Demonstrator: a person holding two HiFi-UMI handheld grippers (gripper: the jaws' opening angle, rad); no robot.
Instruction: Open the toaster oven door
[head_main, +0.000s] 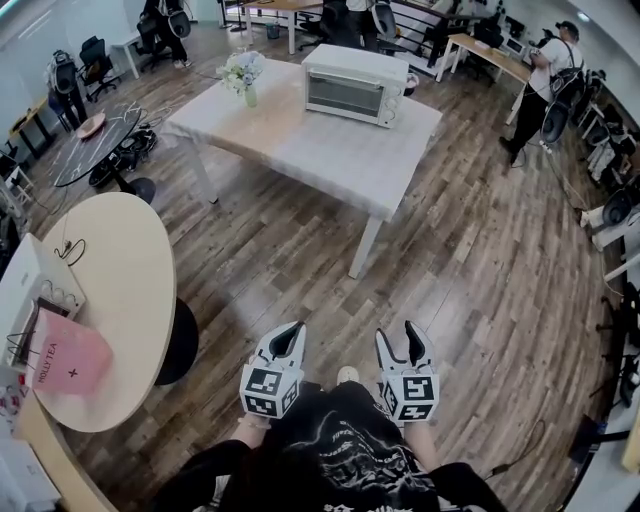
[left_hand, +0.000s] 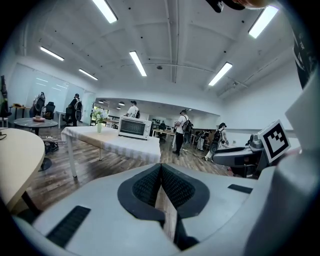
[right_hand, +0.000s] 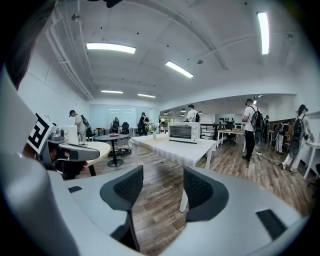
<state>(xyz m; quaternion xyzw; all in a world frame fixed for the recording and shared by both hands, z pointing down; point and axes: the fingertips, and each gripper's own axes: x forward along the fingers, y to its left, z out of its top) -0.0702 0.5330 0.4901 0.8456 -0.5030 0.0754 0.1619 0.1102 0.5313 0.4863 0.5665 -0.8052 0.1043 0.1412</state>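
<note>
Toaster oven (head_main: 352, 85) on table (head_main: 330, 150), well ahead of right gripper (head_main: 398, 336)

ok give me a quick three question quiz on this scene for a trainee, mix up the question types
1. True or false: the door of the white boxy metal toaster oven on the cloth-covered rectangular table is already open.
2. Which tongs stand apart with nothing between them? A. left tongs B. right tongs C. both
3. Fill in: beside the toaster oven stands a small pale-green vase of ______.

Key
1. False: the door is shut.
2. B: the left tongs are together.
3. flowers
</note>
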